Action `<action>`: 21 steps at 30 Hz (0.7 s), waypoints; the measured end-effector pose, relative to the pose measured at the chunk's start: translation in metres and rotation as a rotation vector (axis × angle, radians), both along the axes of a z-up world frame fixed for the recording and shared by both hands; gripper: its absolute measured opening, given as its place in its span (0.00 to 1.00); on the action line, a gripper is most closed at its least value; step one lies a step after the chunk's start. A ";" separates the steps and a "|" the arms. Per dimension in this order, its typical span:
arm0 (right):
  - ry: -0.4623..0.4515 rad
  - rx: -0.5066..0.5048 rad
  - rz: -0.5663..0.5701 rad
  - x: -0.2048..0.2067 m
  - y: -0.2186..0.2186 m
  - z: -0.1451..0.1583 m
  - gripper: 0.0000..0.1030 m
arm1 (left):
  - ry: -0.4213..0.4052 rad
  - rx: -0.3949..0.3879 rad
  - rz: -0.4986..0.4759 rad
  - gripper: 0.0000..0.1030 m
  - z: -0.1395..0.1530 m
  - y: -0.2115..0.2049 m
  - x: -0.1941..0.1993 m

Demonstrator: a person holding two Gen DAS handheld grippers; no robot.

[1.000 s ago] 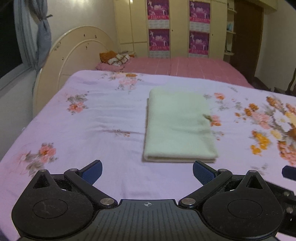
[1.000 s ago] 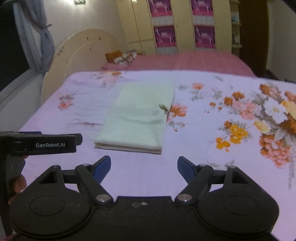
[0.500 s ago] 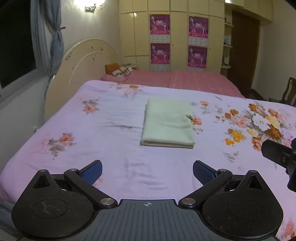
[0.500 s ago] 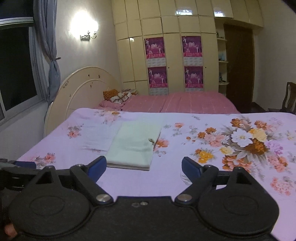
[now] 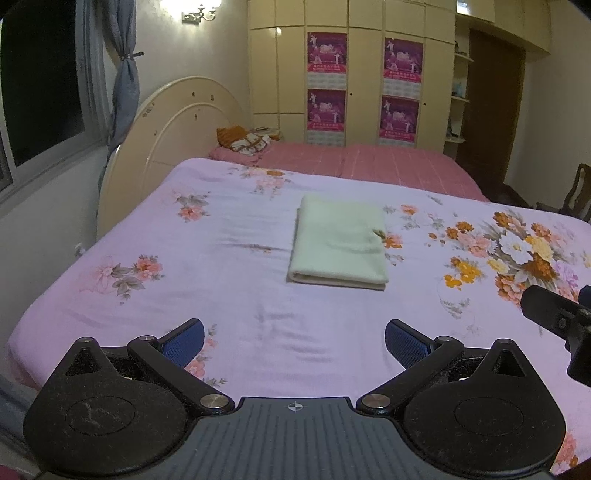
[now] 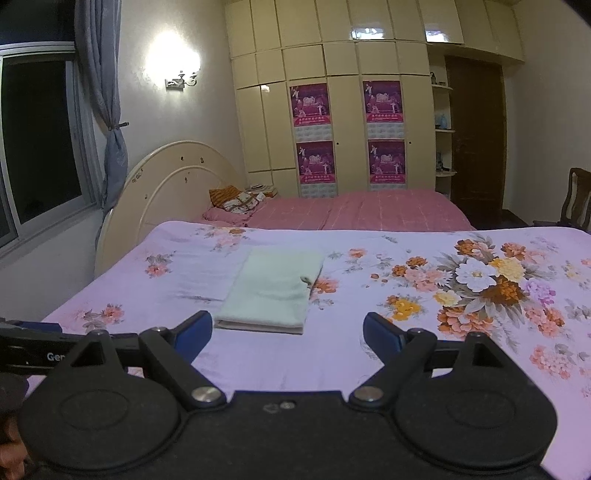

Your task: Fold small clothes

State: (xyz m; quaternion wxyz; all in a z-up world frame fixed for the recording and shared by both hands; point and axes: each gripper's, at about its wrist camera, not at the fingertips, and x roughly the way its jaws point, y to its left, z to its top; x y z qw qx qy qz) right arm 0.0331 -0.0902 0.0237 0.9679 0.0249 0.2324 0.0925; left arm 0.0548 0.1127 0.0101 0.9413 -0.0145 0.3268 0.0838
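Fingers (image 5: 404, 341) of both grippers spread wide, empty, before pale green cloth (image 5: 338, 245) folded flat, rectangular.

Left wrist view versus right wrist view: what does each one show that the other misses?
Only the left wrist view shows the right gripper's black body, poking in at its right edge. Only the right wrist view shows the left gripper's body with part of a white label at its left edge, plus the whole glowing wall lamp and the wardrobe's top cupboards. Both show the folded pale green cloth lying flat on the floral bedsheet, with each camera's own jaws open and empty and away from the cloth.
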 end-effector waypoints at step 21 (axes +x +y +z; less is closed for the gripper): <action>0.004 0.004 0.007 0.001 0.001 0.005 0.86 | 0.001 0.004 -0.005 1.00 0.003 -0.004 0.004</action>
